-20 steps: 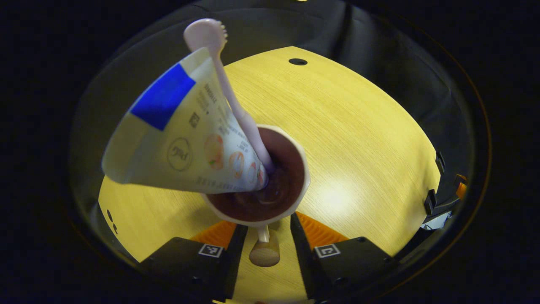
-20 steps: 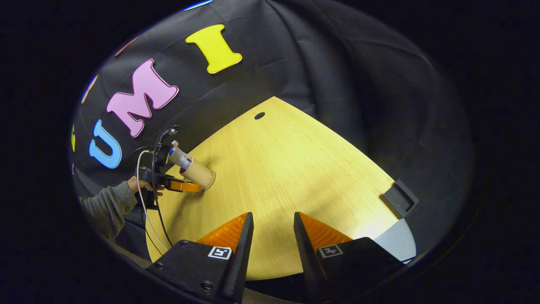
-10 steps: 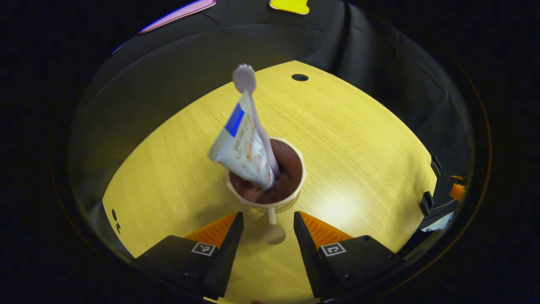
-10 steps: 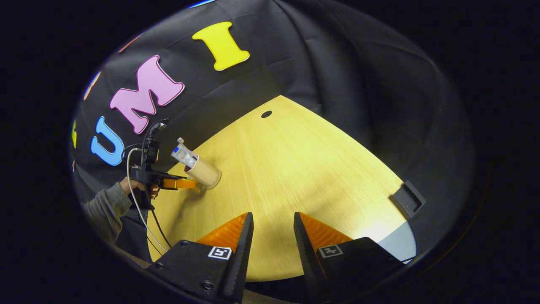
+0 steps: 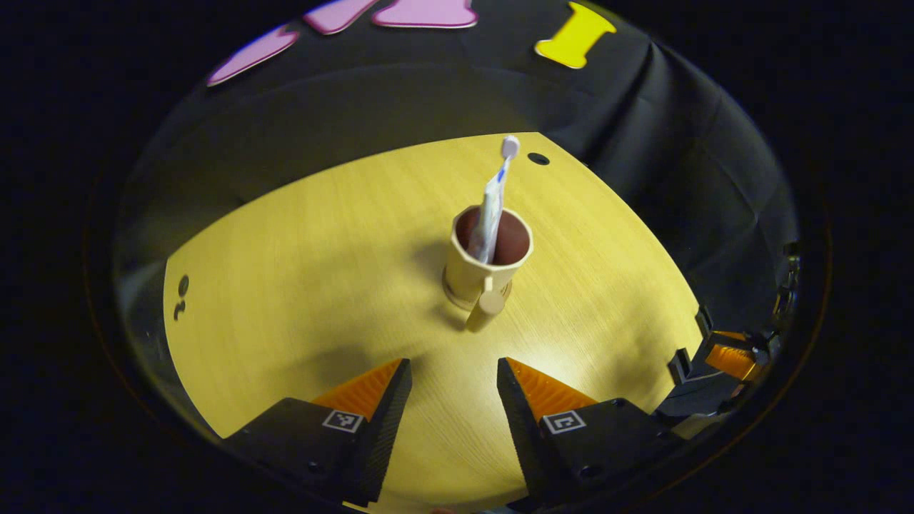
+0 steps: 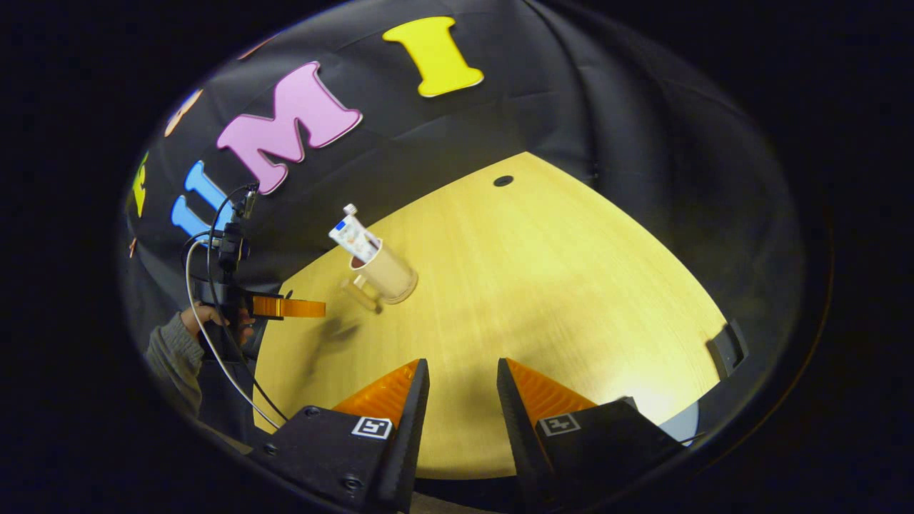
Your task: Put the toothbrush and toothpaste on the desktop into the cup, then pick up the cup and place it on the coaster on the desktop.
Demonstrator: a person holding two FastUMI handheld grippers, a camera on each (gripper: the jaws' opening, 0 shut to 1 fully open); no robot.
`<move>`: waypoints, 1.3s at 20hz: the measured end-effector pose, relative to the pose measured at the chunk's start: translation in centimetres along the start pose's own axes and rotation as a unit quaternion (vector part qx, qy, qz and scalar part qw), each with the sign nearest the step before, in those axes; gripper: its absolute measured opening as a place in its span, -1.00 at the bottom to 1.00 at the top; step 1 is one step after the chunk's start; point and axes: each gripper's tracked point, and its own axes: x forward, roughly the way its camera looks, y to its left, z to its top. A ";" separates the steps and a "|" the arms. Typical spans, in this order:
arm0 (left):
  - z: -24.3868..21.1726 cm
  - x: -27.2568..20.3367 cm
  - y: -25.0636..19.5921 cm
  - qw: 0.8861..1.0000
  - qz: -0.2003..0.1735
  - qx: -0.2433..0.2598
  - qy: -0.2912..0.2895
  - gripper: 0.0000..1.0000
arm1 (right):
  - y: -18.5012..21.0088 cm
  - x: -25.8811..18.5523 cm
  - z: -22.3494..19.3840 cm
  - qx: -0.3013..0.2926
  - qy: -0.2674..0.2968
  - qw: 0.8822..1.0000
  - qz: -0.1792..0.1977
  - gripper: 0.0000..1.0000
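Grey knitted sleeve on the person; the left gripper has a black body trailing white and black cables.

Bare desktop surrounds the cup, the lone obstacle.

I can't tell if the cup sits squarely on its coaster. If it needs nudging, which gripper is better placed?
Left, probably. The left gripper faces the cup and its handle, jaws open; the right gripper points past it.
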 end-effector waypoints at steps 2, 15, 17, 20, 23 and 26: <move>-2.2 -1.0 1.9 0.999 0.007 -0.037 0.002 0.53 | 2.2 0.6 -0.4 -0.014 0.007 1.000 0.015 0.18; -9.0 -10.6 9.5 0.968 0.053 -0.157 -0.190 0.55 | 13.0 3.1 -3.1 -0.090 0.034 0.993 0.072 0.18; -9.0 -12.6 8.8 0.960 0.037 -0.161 -0.224 0.58 | 14.0 3.5 -3.2 -0.092 0.033 0.992 0.078 0.18; -9.2 -13.5 8.4 0.956 0.031 -0.160 -0.244 0.58 | 14.8 3.8 -3.3 -0.094 0.033 0.992 0.082 0.19; -9.5 -14.2 8.1 0.952 0.027 -0.168 -0.253 0.58 | 15.2 4.1 -3.5 -0.095 0.033 0.991 0.084 0.19; -9.9 -14.0 8.0 0.953 0.021 -0.170 -0.251 0.58 | 15.5 4.1 -3.6 -0.096 0.033 0.991 0.084 0.19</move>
